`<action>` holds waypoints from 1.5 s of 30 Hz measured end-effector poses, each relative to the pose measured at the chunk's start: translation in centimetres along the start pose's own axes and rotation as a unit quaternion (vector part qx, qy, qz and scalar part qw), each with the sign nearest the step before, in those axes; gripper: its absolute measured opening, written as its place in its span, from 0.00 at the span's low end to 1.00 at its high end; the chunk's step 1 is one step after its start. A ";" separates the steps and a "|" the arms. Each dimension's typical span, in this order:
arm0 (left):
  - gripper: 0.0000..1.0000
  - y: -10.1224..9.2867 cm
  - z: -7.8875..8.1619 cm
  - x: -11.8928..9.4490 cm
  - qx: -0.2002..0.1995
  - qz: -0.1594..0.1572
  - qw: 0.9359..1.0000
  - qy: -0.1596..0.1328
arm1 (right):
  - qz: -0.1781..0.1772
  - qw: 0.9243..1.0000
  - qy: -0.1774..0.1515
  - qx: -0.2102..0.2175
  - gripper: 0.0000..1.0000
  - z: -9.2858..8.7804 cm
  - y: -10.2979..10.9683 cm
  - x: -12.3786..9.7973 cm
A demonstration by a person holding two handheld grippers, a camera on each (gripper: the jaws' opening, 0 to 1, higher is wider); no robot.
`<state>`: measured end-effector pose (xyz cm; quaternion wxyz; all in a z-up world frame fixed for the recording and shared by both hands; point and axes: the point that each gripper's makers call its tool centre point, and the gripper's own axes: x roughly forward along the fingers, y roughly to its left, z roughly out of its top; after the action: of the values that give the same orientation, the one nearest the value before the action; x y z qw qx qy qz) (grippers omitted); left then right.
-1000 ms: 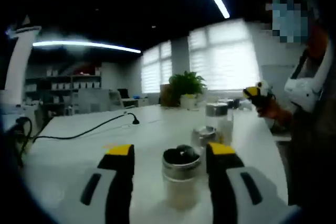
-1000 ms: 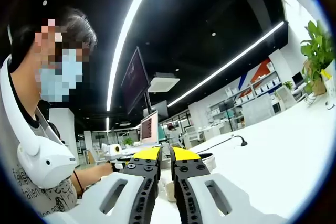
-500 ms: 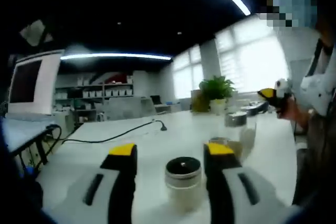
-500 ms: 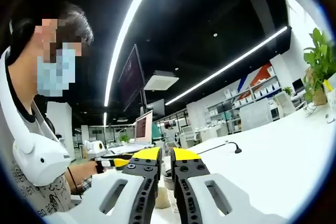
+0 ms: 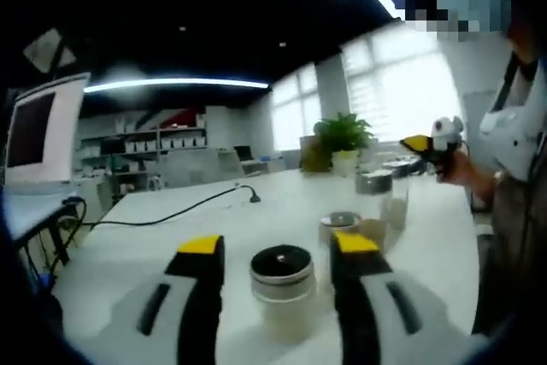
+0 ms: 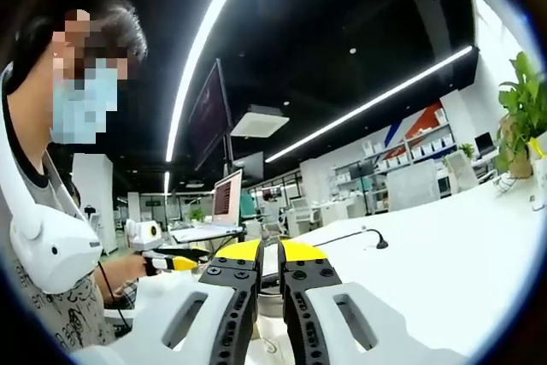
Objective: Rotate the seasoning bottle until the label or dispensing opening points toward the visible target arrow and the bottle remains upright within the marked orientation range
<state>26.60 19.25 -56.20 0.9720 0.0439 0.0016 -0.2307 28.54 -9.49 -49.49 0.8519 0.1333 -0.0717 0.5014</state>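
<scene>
A seasoning bottle (image 5: 283, 291), cylindrical with a translucent body and a round brushed-metal cap, is seen upright on the smooth white counter (image 5: 154, 245), between the parted jaws of the left gripper (image 5: 275, 250); contact cannot be confirmed. Two further metal-capped jars (image 5: 373, 197) are counted behind it. The right gripper (image 6: 270, 251) jaws are held nearly together, with nothing visible between them.
</scene>
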 end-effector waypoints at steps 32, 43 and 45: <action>0.33 -2.3 -1.1 0.8 0.022 -0.284 0.959 0.000 | -0.018 1.000 0.001 0.017 0.05 -0.2 -0.5 0.0; 0.33 -2.7 -1.0 0.9 0.035 -0.334 0.942 0.005 | -0.018 1.000 -0.001 0.020 0.05 -0.6 -0.3 0.5; 0.33 -2.5 -1.1 1.0 0.029 -0.327 0.944 0.011 | -0.016 1.000 0.004 0.019 0.05 -0.8 -0.2 0.6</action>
<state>26.39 16.69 -57.53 0.8413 0.0713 0.0196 -0.5355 28.98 -8.87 -50.17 0.8575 0.1491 -0.0568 0.4892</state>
